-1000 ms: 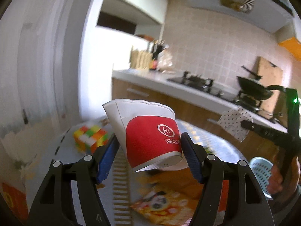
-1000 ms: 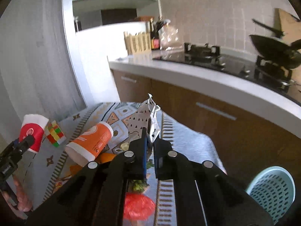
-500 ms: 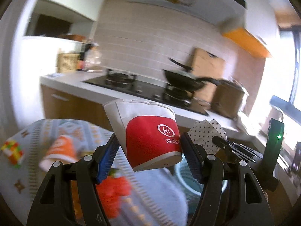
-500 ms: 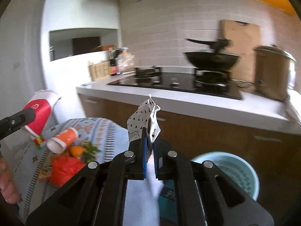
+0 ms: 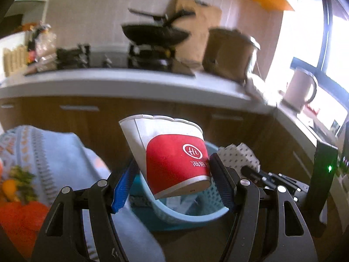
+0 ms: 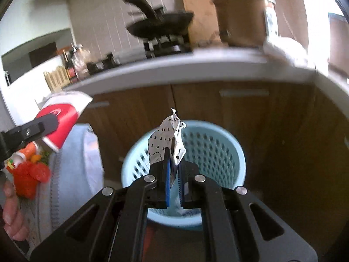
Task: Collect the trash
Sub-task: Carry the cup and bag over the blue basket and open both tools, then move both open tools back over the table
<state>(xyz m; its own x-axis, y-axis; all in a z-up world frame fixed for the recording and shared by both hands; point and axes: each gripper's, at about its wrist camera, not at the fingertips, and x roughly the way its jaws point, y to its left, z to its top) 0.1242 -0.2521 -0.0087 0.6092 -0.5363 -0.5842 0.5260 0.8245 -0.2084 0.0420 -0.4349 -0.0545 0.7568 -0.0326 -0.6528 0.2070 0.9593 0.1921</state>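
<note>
Left wrist view: left claw (image 5: pixel 174 181) clamped on red-and-white cup (image 5: pixel 172 155), tilted, above blue basket (image 5: pixel 174 216). Right claw (image 5: pixel 250 172) at right, pinching spotted paper (image 5: pixel 240 155) near basket rim.

Right wrist view: right claw (image 6: pixel 173 174) closed tight on spotted paper (image 6: pixel 166 138), over basket (image 6: pixel 218 150) on floor before bench (image 6: pixel 174 72) cabinets. Left claw (image 6: pixel 41 126) with cup (image 6: pixel 63 115) at left, above cloth edge (image 6: pixel 74 163).

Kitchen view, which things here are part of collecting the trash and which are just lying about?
Part of the job:
red paper cup
spotted paper scrap
blue basket

Lying about:
frying pan
brown pot
cutting board
kettle
</note>
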